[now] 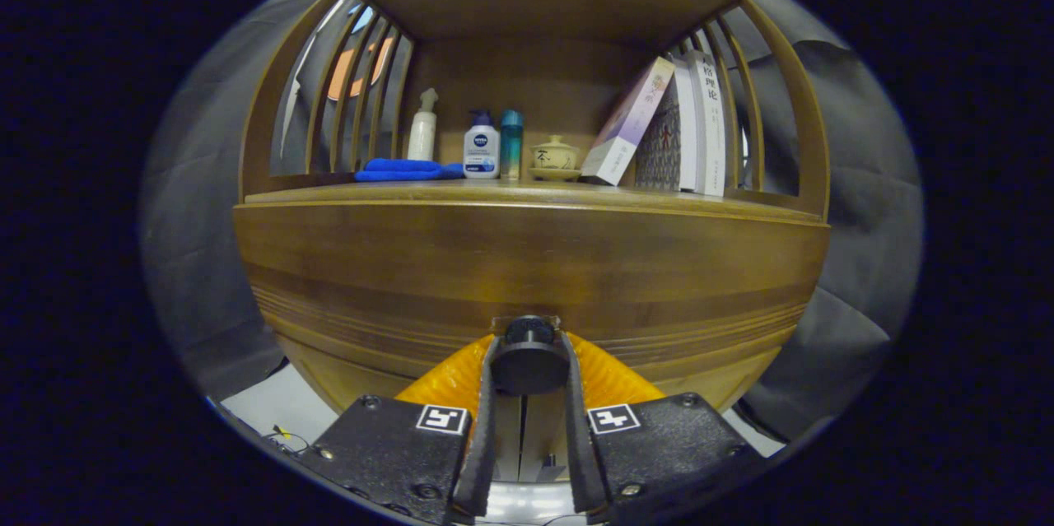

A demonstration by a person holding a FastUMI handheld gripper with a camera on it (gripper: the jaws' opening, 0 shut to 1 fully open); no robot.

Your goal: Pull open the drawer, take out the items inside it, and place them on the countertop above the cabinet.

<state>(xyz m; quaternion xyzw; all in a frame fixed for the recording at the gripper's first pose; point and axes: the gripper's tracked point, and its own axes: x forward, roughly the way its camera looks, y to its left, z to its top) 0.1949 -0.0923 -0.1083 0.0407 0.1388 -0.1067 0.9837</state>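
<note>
Gripper [528, 361] clamped on the round dark drawer knob [528, 356] of the wooden cabinet [527, 263].

The knob sits between the two fingers, one pressing each side; it stands out from the drawer front [412, 320], a curved wooden panel with fine grooves along its lower part; the drawer looks shut, flush with the cabinet face; above it runs the countertop [527, 193], and on it, left to right, lie a folded blue cloth [405, 170], a white pump bottle [422, 127], a white lotion bottle with a blue cap [481, 146], a teal bottle [511, 144], a small lidded ceramic cup on a saucer [554, 158], and several books [671, 131], the nearest leaning; slatted wooden sides flank the shelf.
</note>
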